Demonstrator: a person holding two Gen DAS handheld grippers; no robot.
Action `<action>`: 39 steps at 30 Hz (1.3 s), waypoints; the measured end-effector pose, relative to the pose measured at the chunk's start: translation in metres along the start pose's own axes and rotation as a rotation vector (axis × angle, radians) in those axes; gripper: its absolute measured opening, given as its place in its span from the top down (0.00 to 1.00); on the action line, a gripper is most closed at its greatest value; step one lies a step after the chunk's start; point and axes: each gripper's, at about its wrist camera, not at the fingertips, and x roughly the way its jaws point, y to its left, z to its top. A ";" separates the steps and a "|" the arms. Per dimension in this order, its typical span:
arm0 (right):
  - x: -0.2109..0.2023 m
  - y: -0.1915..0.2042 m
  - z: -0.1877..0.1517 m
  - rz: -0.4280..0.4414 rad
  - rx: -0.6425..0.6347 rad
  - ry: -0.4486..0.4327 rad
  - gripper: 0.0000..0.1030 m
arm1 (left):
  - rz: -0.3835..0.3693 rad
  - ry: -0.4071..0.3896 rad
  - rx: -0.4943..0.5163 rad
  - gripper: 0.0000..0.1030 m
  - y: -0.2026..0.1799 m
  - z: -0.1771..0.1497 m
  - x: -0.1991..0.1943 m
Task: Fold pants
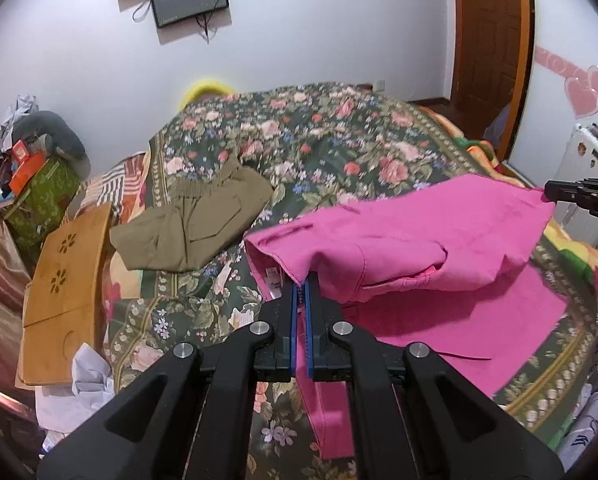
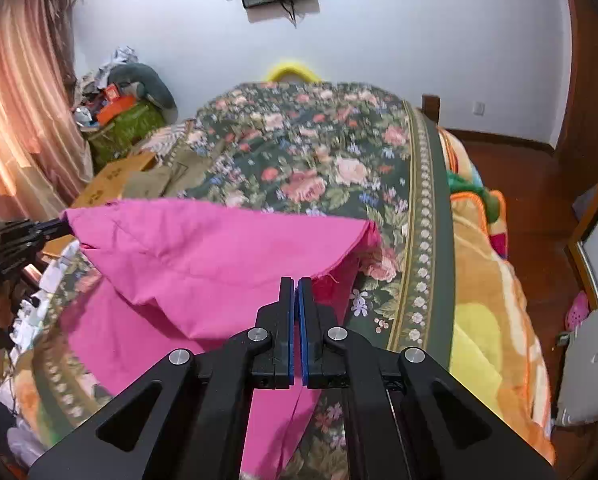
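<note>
White-walled bedroom; bed under a dark green floral quilt point(image 1: 339, 136). Bright pink woven cotton pants point(image 1: 419, 232) lie partly on the quilt, upper layer lifted and sagging between both tools. Left gripper point(image 1: 302, 280) and right gripper point(image 2: 295, 280), black with blue pads, each pinch a pink edge. Folded olive pants point(image 1: 195, 224) lie beyond, beside a perforated wooden board point(image 1: 63, 280).

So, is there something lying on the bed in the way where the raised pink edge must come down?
Nothing visible blocks it. The left gripper and right gripper hold the lifted edge of the pink pants with jaws shut. The olive pants lie apart, to the left on the floral bedspread.
</note>
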 end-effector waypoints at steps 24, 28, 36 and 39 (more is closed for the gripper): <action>-0.011 0.038 -0.046 -0.090 -0.108 0.101 0.48 | 0.047 0.057 0.063 0.26 -0.006 -0.039 -0.025; -0.003 0.050 -0.044 -0.096 -0.133 0.106 0.34 | 0.047 0.057 0.150 0.19 -0.030 -0.034 -0.017; 0.015 0.072 -0.055 -0.048 -0.205 0.116 0.29 | 0.047 0.151 0.331 0.19 -0.071 -0.049 0.019; 0.024 0.072 -0.055 -0.017 -0.181 0.122 0.29 | 0.050 0.157 0.359 0.19 -0.079 -0.048 0.027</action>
